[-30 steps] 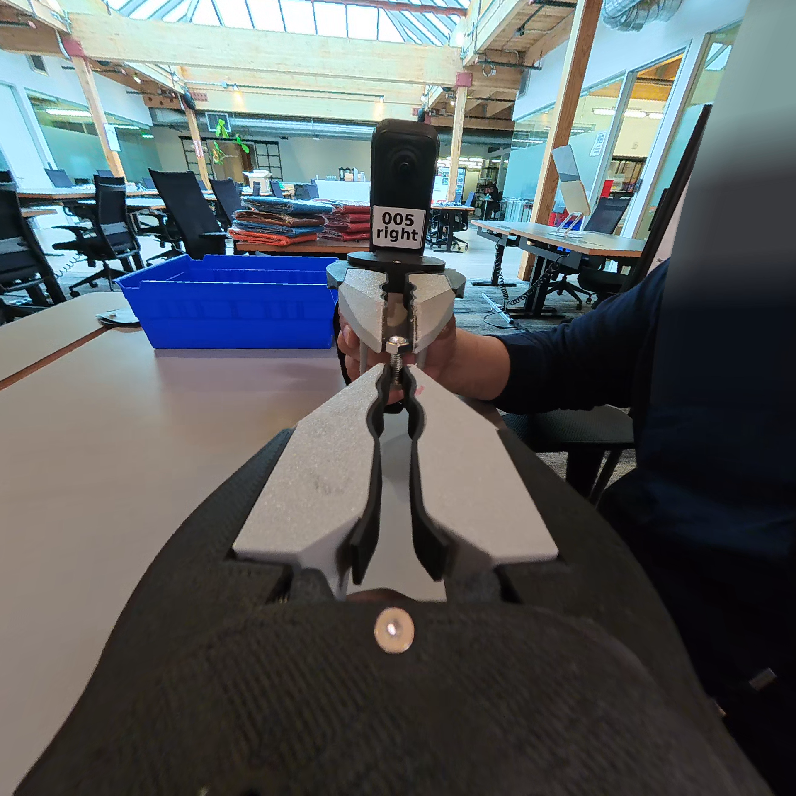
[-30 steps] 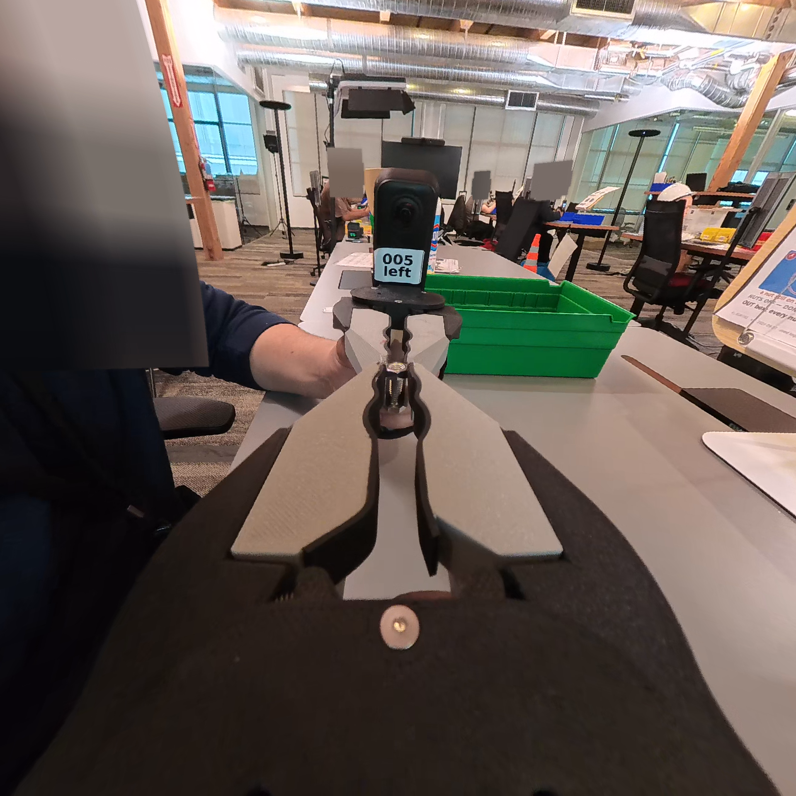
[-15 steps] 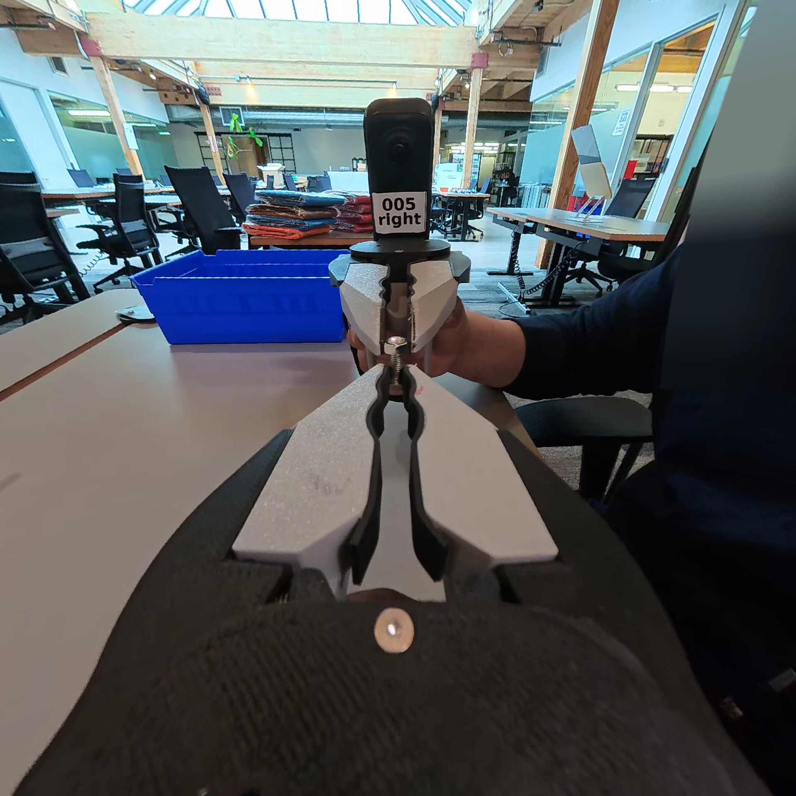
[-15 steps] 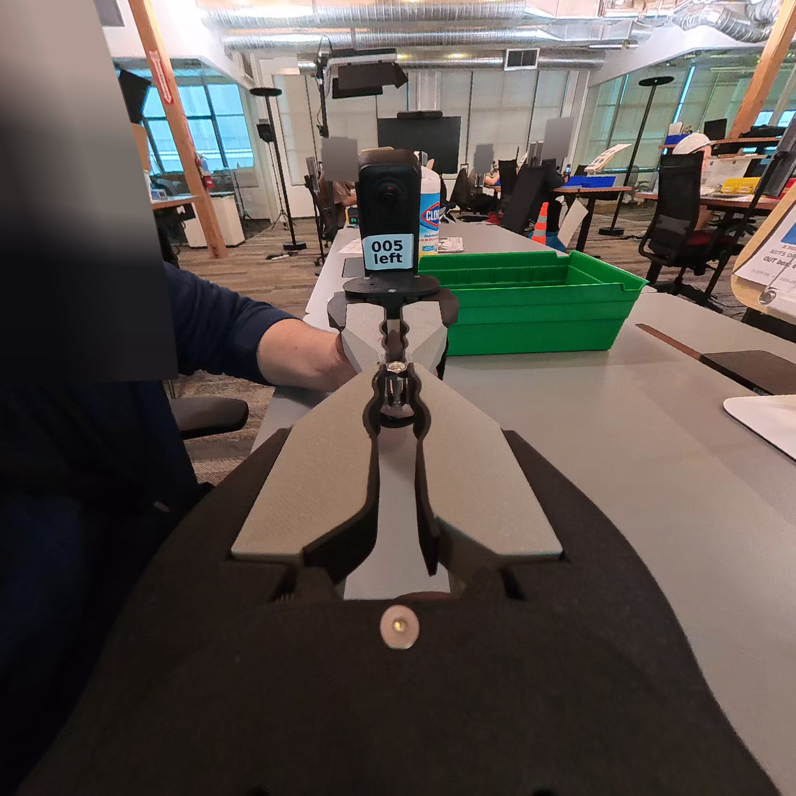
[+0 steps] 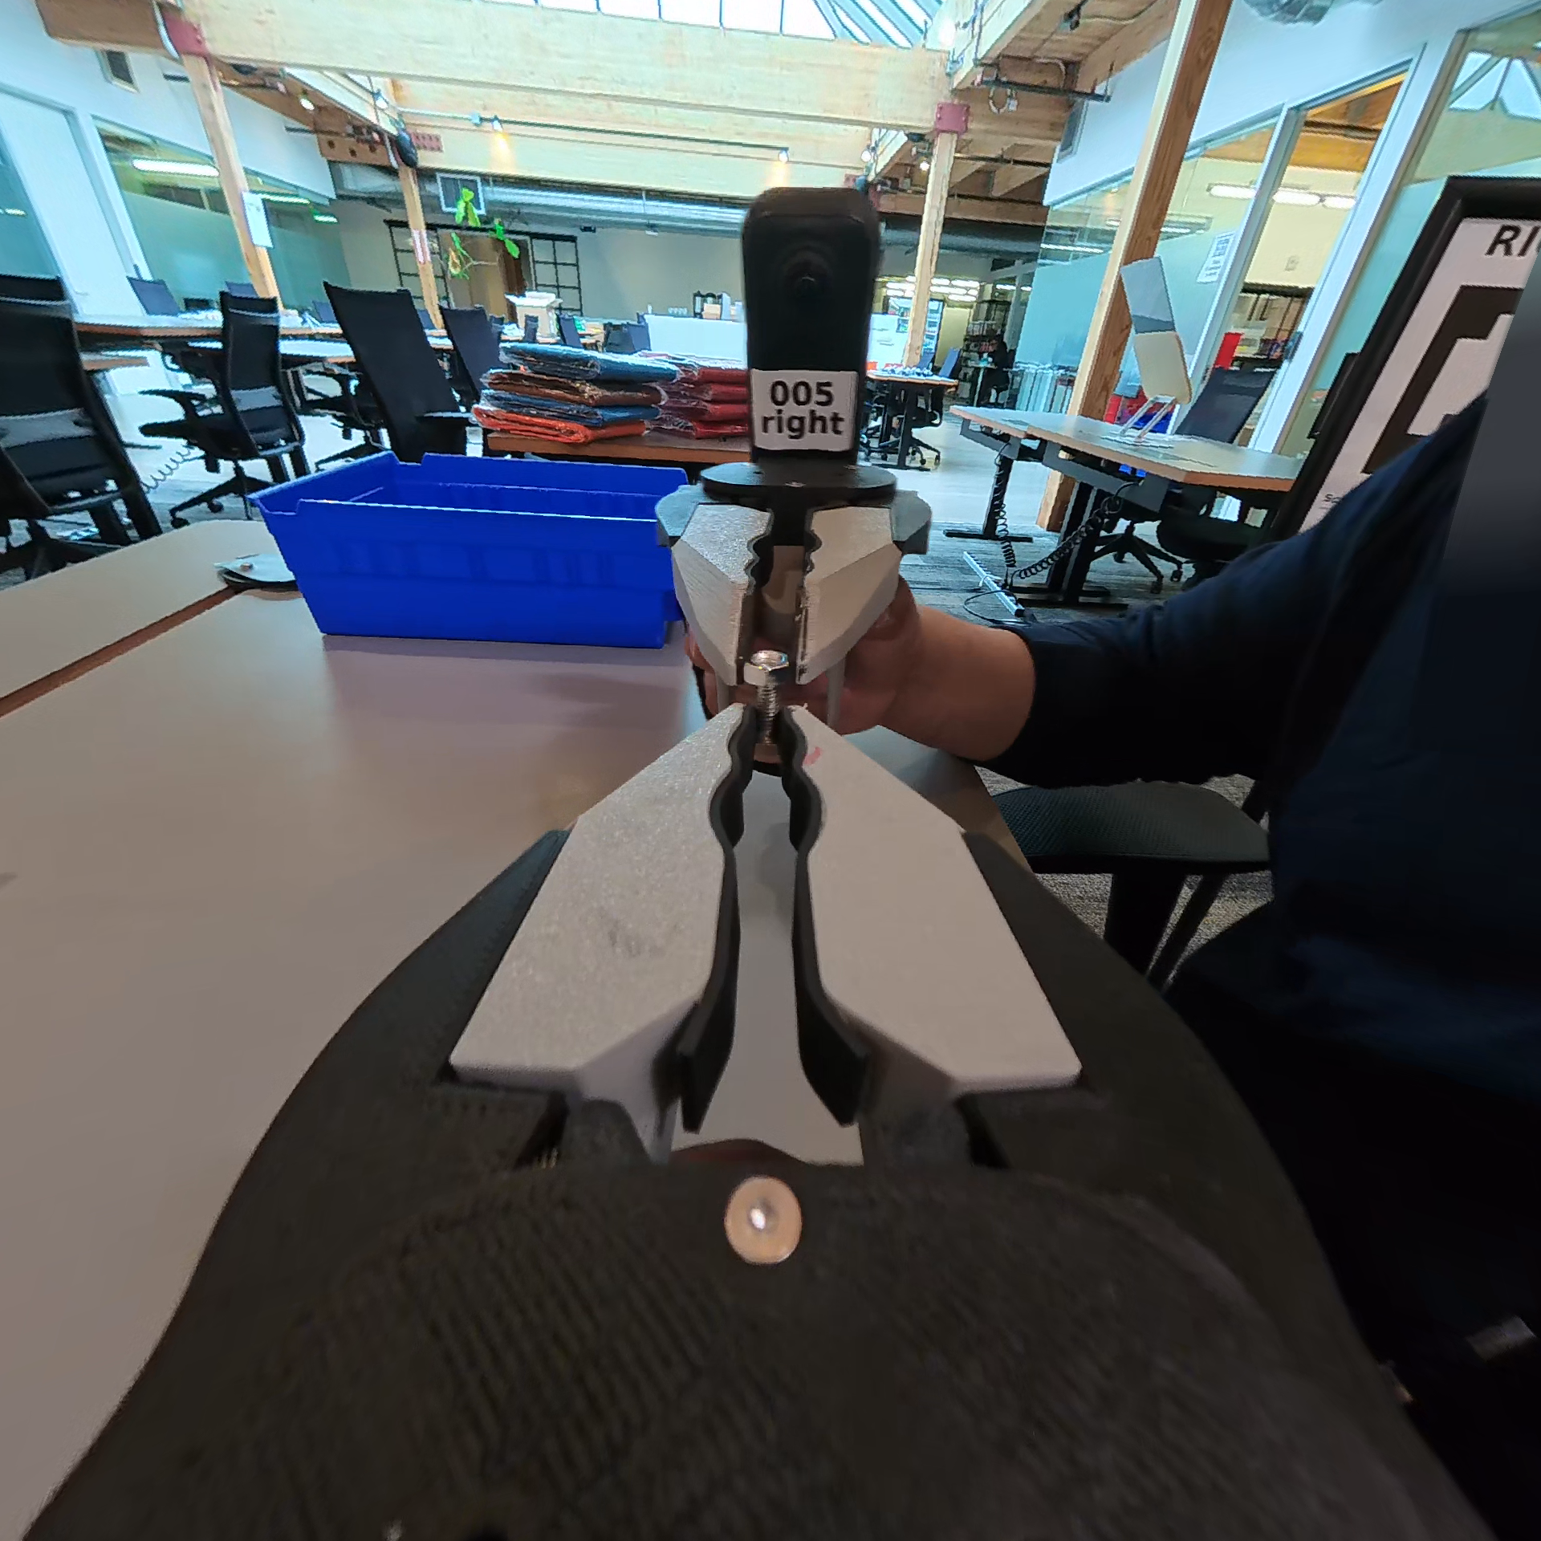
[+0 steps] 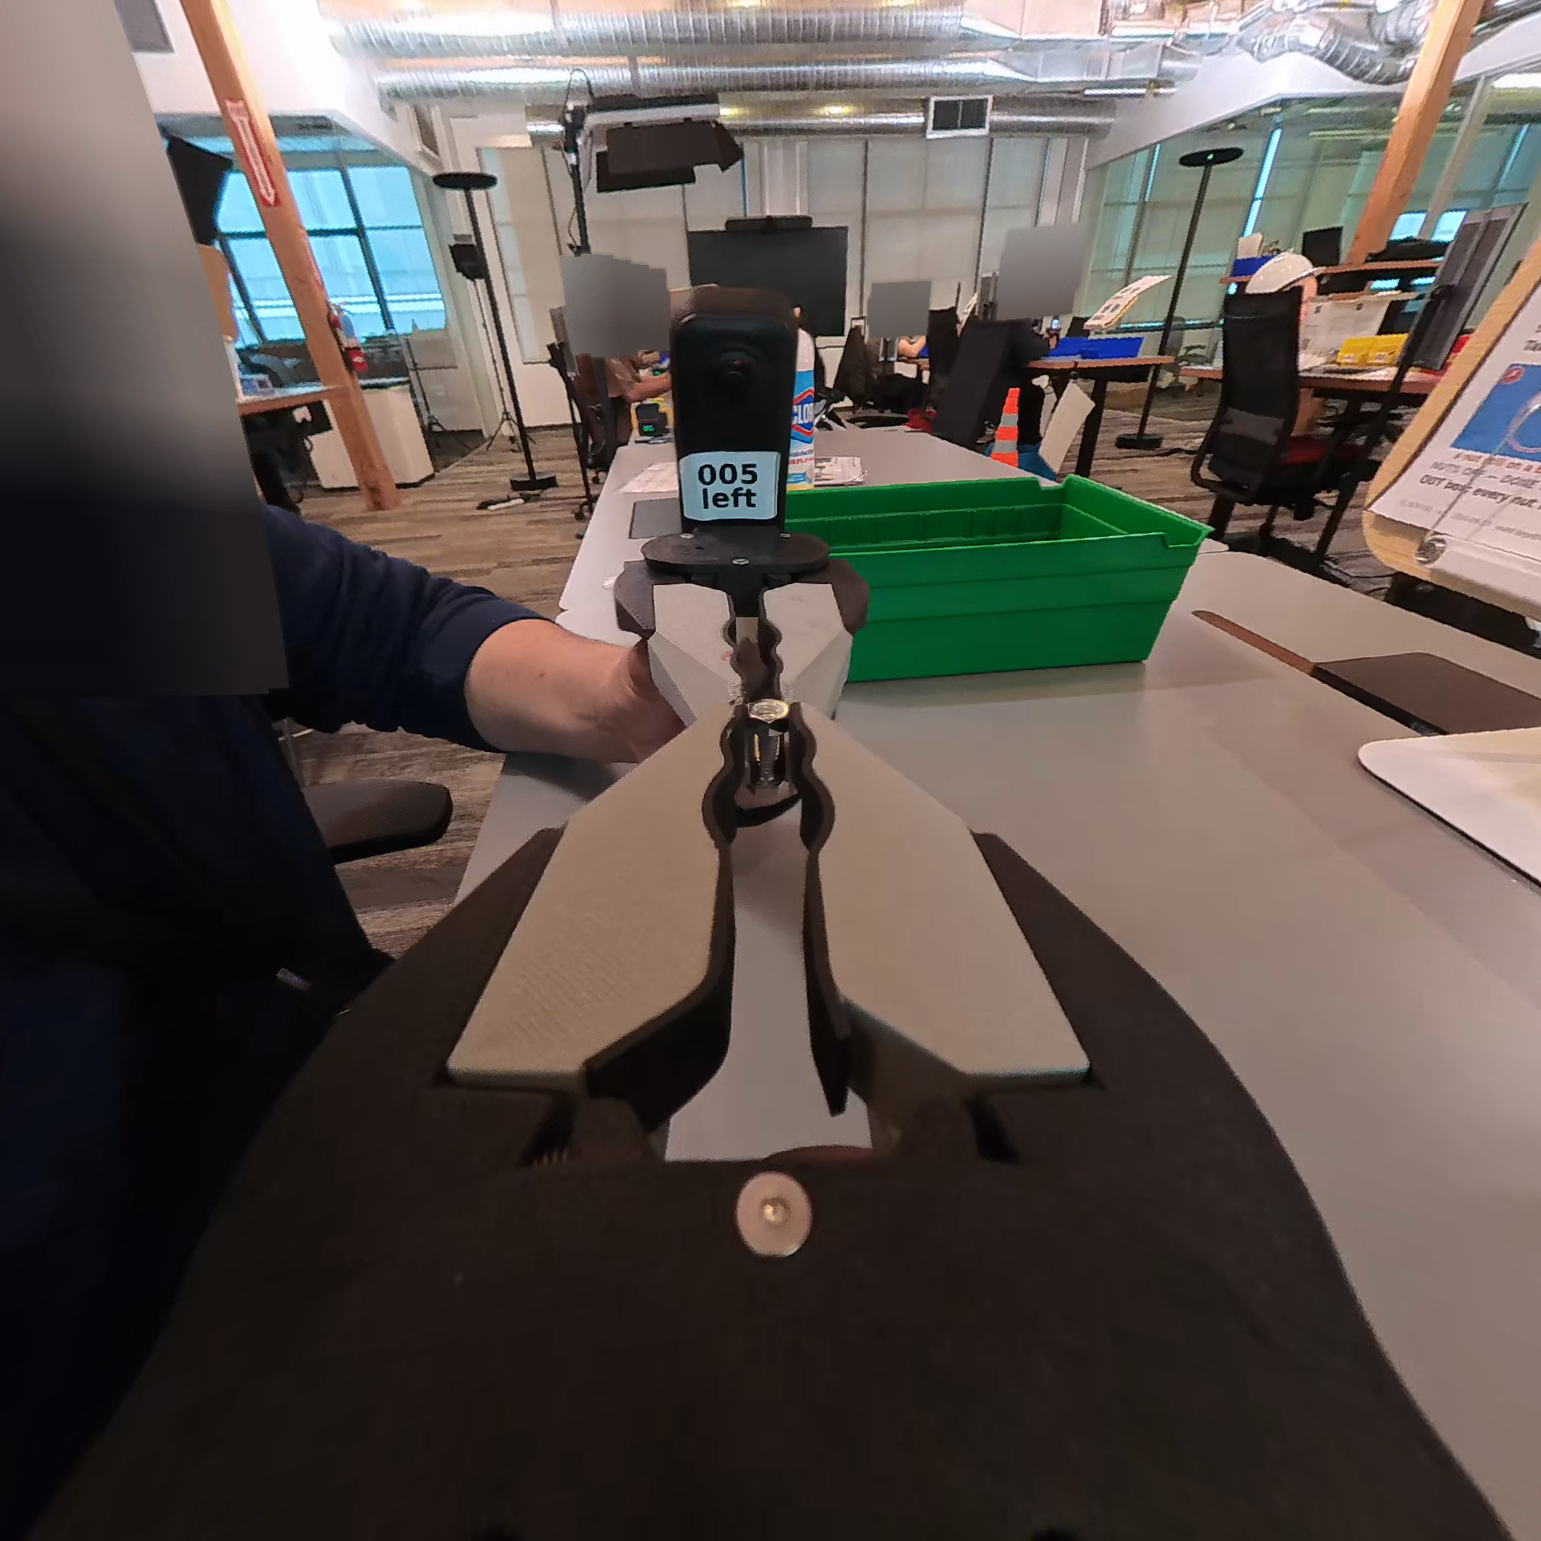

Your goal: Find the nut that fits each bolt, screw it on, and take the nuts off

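A small silver bolt [image 5: 767,707] stands upright in the air between my two grippers, which face each other over the grey table [image 5: 250,834]. My left gripper [image 5: 765,730] is shut on the lower part of its threaded shank. My right gripper [image 6: 768,721] is shut on the hex nut [image 6: 768,710] at the top of the bolt. The nut also shows in the left wrist view [image 5: 767,670], between the right gripper's fingertips. In the right wrist view the shank [image 6: 765,755] hangs below the nut between my right fingers. The left gripper [image 6: 750,680] sits just behind it.
A blue bin [image 5: 484,559] stands on the table behind the right gripper. A green bin [image 6: 1001,584] stands behind the left gripper. A white board [image 6: 1459,775], a dark mat [image 6: 1434,692] and a sign stand [image 6: 1484,467] lie to the right. A person's hands hold both grippers.
Both grippers keep their hold on the bolt and nut. The pair has swung a little, so the bins have shifted in both views.
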Motion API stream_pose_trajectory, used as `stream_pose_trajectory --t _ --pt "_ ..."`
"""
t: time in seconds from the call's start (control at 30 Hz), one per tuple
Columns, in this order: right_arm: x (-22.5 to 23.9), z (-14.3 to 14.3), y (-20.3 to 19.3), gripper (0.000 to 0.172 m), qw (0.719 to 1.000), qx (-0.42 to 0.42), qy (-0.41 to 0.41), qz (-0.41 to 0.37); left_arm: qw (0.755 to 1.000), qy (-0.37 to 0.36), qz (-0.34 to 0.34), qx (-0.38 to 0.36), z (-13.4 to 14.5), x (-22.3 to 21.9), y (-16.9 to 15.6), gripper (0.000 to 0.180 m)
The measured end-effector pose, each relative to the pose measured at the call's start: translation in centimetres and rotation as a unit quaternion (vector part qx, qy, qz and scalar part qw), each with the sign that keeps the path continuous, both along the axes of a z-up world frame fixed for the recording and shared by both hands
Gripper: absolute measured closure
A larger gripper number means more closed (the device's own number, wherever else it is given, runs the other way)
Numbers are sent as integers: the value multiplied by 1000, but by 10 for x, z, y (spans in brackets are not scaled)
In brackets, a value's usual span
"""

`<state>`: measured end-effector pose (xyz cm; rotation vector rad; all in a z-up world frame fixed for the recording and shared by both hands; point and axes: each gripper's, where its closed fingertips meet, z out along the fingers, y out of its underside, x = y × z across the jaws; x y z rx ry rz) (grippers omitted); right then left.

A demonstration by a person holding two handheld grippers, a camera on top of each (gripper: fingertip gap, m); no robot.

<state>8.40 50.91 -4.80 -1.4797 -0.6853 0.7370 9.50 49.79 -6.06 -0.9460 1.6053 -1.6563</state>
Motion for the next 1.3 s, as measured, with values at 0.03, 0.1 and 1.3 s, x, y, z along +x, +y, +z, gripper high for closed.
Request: stream_pose_trajectory --t 0.03,0.1,1.3 --pt "1 -1 2 165 1000 3 -3 -10 1000 1 5 0 0 1 1 177" --pt "3 -2 2 165 1000 7 -10 -29 1000 3 14 -1 -1 2 2 177" --pt "11 -11 7 165 947 -12 17 -320 995 16 84 47 -16 12 4 177"
